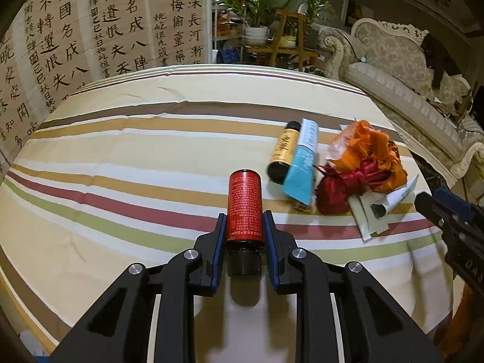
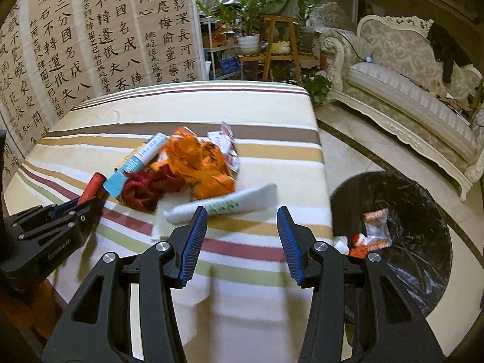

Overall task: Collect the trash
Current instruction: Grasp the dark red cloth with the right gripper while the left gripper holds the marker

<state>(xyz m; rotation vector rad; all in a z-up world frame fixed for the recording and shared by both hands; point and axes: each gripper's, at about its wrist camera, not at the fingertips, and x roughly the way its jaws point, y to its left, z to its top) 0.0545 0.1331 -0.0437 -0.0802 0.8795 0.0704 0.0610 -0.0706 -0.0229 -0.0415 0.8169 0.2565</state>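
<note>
My left gripper (image 1: 244, 220) is shut on a red bottle (image 1: 244, 205) with a black cap, held just above the striped table. It shows at the left of the right wrist view (image 2: 93, 186). A trash pile lies to its right: a yellow bottle (image 1: 282, 151), a blue-white tube (image 1: 302, 166), a red ribbon (image 1: 341, 187), an orange bag (image 1: 366, 148) and a small white tube (image 1: 393, 198). My right gripper (image 2: 242, 214) is open and empty, just short of a white wrapper (image 2: 224, 202). A black-lined trash bin (image 2: 417, 220) stands on the floor at right, holding some trash.
The striped tablecloth (image 1: 136, 157) covers the table; its right edge drops to the tiled floor (image 2: 348, 151). A calligraphy screen (image 1: 90, 30) stands behind, plants (image 2: 251, 15) at the back, an ornate sofa (image 2: 408, 75) on the right.
</note>
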